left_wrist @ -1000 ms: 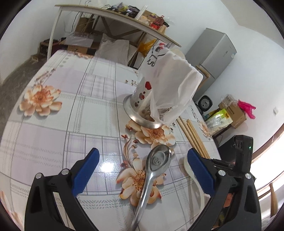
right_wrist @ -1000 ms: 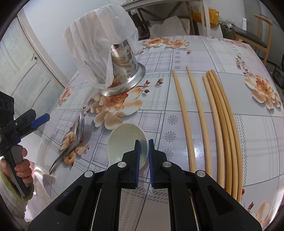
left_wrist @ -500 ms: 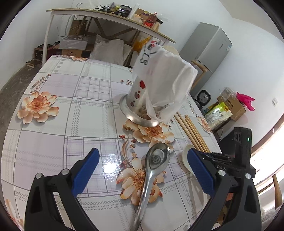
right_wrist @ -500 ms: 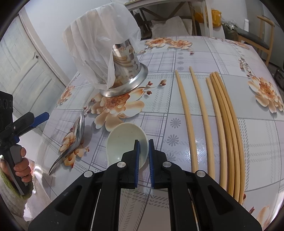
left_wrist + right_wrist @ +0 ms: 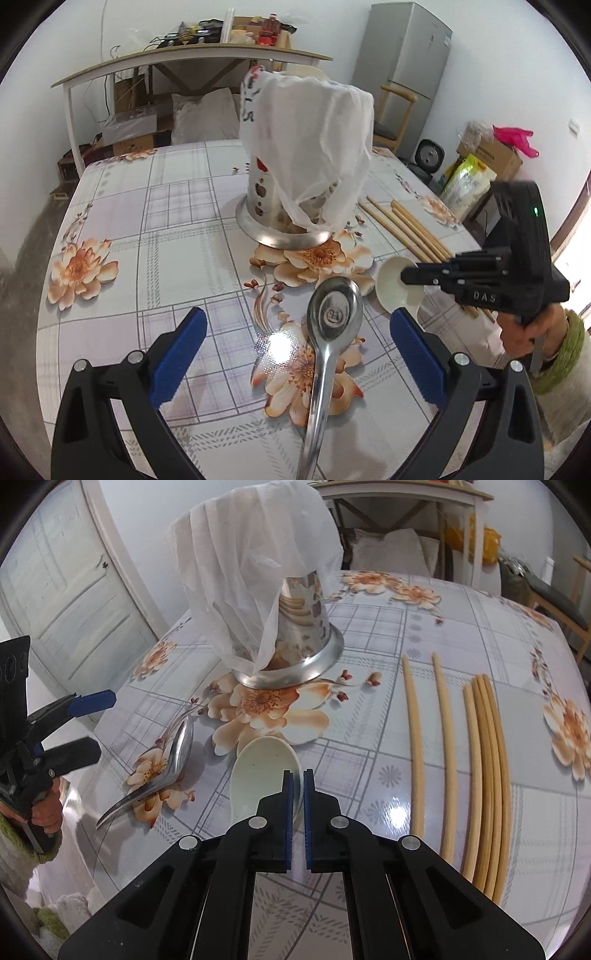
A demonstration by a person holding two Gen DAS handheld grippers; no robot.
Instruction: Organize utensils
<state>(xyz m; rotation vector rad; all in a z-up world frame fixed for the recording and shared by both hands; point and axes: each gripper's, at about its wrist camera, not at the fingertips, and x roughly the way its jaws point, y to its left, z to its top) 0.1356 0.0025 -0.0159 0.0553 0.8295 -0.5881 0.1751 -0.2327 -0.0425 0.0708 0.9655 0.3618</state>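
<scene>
Floral oilcloth covers the surface (image 5: 461,602), where chopsticks (image 5: 484,775) lie at right of the frame, likely awaiting the bag-draped steel holder (image 5: 295,642) at upper centre. Right gripper (image 5: 297,775) has just been closing; its jaws pinch the white spoon (image 5: 258,771) rim. Left gripper (image 5: 295,325) gapes wide, empty, straddling the metal spoon (image 5: 334,314).
</scene>
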